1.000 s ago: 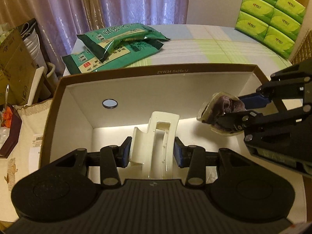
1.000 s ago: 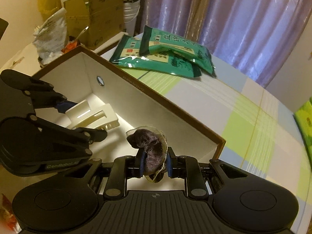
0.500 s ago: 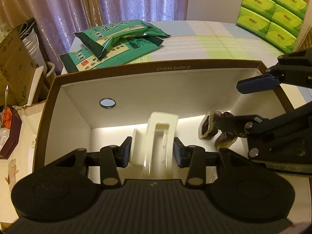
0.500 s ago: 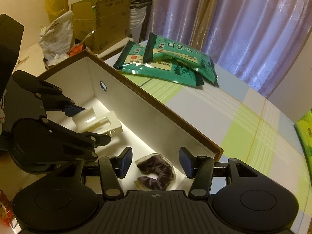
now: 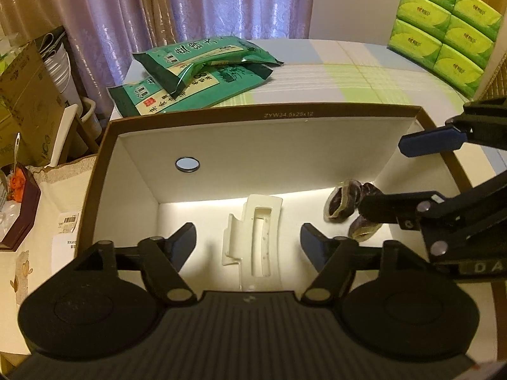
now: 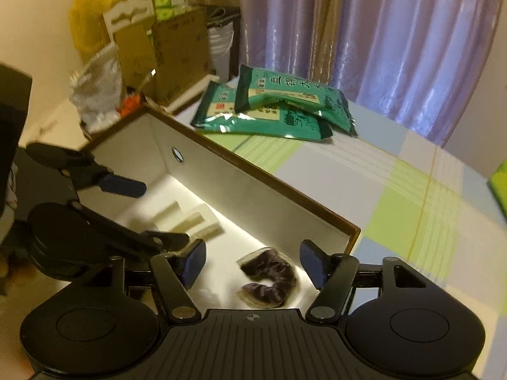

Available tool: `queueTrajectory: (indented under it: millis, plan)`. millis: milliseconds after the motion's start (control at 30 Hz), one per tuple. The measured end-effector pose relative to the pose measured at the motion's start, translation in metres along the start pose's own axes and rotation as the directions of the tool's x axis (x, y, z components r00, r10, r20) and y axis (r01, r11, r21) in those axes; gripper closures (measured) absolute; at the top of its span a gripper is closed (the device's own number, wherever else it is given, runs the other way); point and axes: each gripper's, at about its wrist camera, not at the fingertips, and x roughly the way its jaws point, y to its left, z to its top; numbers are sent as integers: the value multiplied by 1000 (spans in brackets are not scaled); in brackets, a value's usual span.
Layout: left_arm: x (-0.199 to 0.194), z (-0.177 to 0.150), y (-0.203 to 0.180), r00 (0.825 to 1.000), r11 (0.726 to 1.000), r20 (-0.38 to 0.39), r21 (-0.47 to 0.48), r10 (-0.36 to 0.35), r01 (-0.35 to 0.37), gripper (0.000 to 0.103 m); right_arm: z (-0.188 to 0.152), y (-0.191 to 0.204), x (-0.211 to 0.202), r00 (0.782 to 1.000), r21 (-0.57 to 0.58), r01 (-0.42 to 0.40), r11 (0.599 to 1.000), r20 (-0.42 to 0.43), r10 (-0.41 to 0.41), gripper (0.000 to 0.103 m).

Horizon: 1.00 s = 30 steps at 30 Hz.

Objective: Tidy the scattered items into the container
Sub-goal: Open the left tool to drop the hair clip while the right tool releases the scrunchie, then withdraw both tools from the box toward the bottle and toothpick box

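Observation:
A brown-rimmed cardboard box with a white inside stands on the table. On its floor lies a cream plastic clip, and my left gripper hangs open above it with the fingers apart on either side. To the right, a dark purple item in clear wrap lies on the box floor. In the right wrist view the same wrapped item rests below my open right gripper. The cream clip lies further left in the box, near the left gripper.
Two green packets lie stacked on the checked tablecloth behind the box. Green tissue packs are piled at the far right. Cardboard boxes, bags and clutter stand past the table's left edge. Purple curtains hang behind.
The right gripper opened and dropped the wrapped purple item onto the box floor. The left gripper then opened and let go of the cream clip, which now lies flat.

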Motion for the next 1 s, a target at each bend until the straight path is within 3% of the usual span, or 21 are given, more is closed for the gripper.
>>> queueTrajectory:
  millis: [167, 267, 633, 1000]
  plan:
    - [-18, -3, -1, 1000, 1000, 10, -12, -17, 17, 20, -3, 0, -22, 998, 33, -17, 999, 57, 15, 20]
    - [-34, -8, -3, 1000, 1000, 26, -9, -7, 7, 8, -7, 3, -39, 995, 45, -22, 999, 99, 18, 3]
    - [-104, -37, -4, 997, 999, 67, -39, 37, -35, 4, -38, 18, -98, 982, 89, -24, 996, 187, 7, 2]
    - [-172, -77, -15, 994, 994, 89, -94, 69, -60, 3, -72, 43, -144, 978, 129, -65, 990, 206, 37, 2]
